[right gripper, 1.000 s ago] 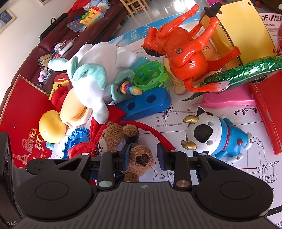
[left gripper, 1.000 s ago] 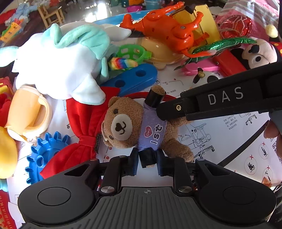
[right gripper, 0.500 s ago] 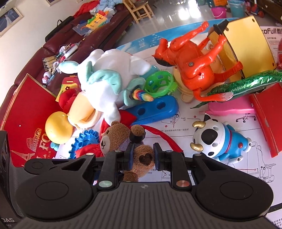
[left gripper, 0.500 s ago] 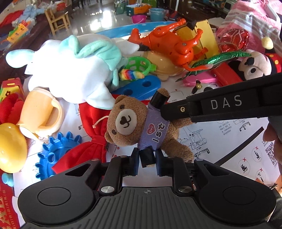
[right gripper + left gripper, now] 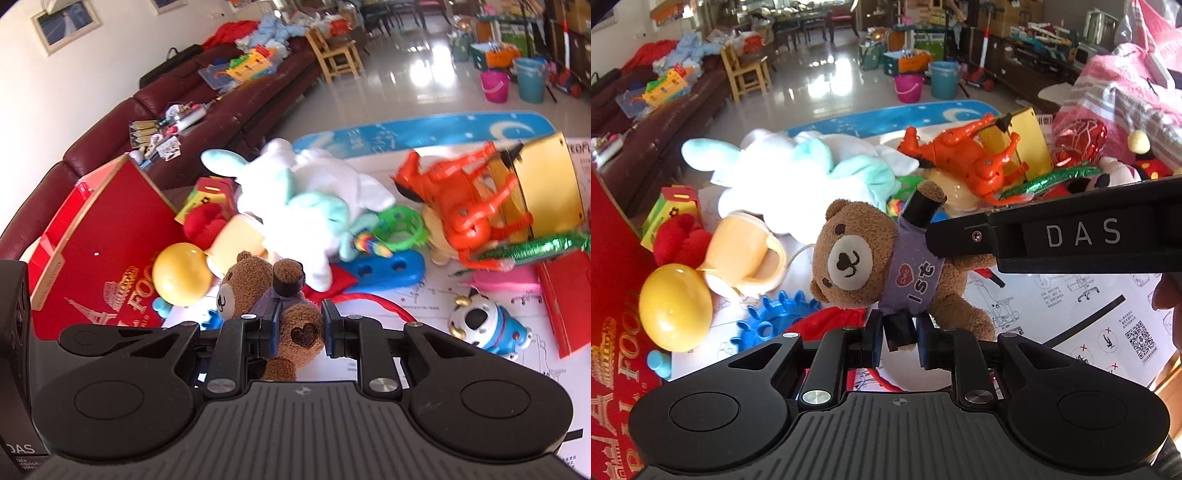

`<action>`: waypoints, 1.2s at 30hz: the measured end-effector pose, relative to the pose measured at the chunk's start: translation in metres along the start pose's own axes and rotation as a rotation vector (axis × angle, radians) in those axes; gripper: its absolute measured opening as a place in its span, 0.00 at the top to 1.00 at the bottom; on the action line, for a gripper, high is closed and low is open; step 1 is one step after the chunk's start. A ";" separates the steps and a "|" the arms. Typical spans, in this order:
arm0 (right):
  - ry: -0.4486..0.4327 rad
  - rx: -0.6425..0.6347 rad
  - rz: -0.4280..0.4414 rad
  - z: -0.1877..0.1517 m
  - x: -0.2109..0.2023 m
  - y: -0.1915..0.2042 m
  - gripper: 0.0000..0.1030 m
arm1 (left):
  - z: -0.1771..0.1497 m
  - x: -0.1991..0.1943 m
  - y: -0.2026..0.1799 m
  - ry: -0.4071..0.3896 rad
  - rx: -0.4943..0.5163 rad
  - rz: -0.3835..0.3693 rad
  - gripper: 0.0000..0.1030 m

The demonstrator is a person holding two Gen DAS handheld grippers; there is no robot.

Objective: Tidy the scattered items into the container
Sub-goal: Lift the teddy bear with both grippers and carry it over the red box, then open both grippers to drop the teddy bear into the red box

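A brown teddy bear (image 5: 849,258) in a purple shirt hangs above the toy pile, held from two sides. My left gripper (image 5: 899,332) is shut on its dark-cuffed lower limb. My right gripper (image 5: 300,325) is shut on the foot with the heart patch (image 5: 304,334). In the left wrist view the right gripper comes in as a black bar from the right, beside the bear's raised arm. The bear (image 5: 243,284) faces left in the right wrist view. The red box (image 5: 92,258) with gold lettering lies open at the left, also seen as a red box edge (image 5: 613,295).
Below lie a white and mint plush (image 5: 798,177), an orange toy horse (image 5: 971,158), a yellow ball (image 5: 676,306), a blue gear (image 5: 768,321), a cow figure (image 5: 484,325) and a blue holed bar (image 5: 380,269). A printed paper sheet (image 5: 1071,314) covers the surface at the right.
Both grippers have risen with the bear, lifting it off the sheet and the red cloth. The right jaws have narrowed onto the heart foot.
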State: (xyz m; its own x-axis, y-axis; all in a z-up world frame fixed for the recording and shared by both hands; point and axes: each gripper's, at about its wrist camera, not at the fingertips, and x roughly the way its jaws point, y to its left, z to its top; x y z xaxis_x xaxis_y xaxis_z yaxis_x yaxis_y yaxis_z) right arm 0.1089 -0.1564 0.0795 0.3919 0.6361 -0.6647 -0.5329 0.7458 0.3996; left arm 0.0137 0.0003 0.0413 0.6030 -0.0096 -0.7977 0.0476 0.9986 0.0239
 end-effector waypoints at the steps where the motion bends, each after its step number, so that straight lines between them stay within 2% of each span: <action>1: -0.008 -0.021 0.007 0.003 -0.003 0.008 0.75 | 0.000 -0.008 0.005 -0.017 -0.015 0.010 0.84; 5: -0.032 -0.111 0.052 0.017 -0.011 0.045 0.75 | -0.003 -0.044 0.030 -0.092 -0.095 0.067 0.84; 11: -0.066 -0.299 0.158 0.039 -0.010 0.130 0.75 | -0.017 -0.105 0.086 -0.190 -0.241 0.200 0.84; 19: -0.063 -0.507 0.368 0.047 0.004 0.259 0.75 | -0.058 -0.188 0.171 -0.290 -0.467 0.410 0.84; 24: -0.016 -0.616 0.480 0.034 0.021 0.327 0.75 | -0.096 -0.221 0.210 -0.287 -0.594 0.516 0.84; 30: 0.079 -0.697 0.550 0.007 0.041 0.377 0.74 | -0.137 -0.238 0.237 -0.244 -0.712 0.587 0.84; 31: 0.095 -0.705 0.556 0.003 0.044 0.383 0.71 | -0.141 -0.239 0.240 -0.237 -0.724 0.598 0.83; 32: 0.105 -0.707 0.555 0.001 0.047 0.386 0.64 | -0.144 -0.240 0.243 -0.231 -0.736 0.610 0.82; 33: 0.115 -0.709 0.550 -0.001 0.050 0.389 0.58 | -0.148 -0.241 0.246 -0.227 -0.752 0.620 0.78; 34: 0.117 -0.712 0.540 -0.001 0.052 0.390 0.46 | -0.150 -0.242 0.249 -0.224 -0.770 0.620 0.59; 35: 0.114 -0.714 0.526 -0.002 0.053 0.390 0.37 | -0.152 -0.242 0.252 -0.218 -0.791 0.622 0.52; 36: 0.109 -0.714 0.513 -0.001 0.054 0.389 0.36 | -0.153 -0.242 0.254 -0.216 -0.807 0.617 0.34</action>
State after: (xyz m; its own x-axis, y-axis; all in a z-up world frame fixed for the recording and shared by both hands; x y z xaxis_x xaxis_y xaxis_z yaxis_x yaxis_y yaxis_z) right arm -0.0781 0.1676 0.1983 -0.0785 0.8089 -0.5826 -0.9787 0.0488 0.1996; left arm -0.2424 0.2638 0.1484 0.4748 0.5854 -0.6571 -0.8173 0.5703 -0.0825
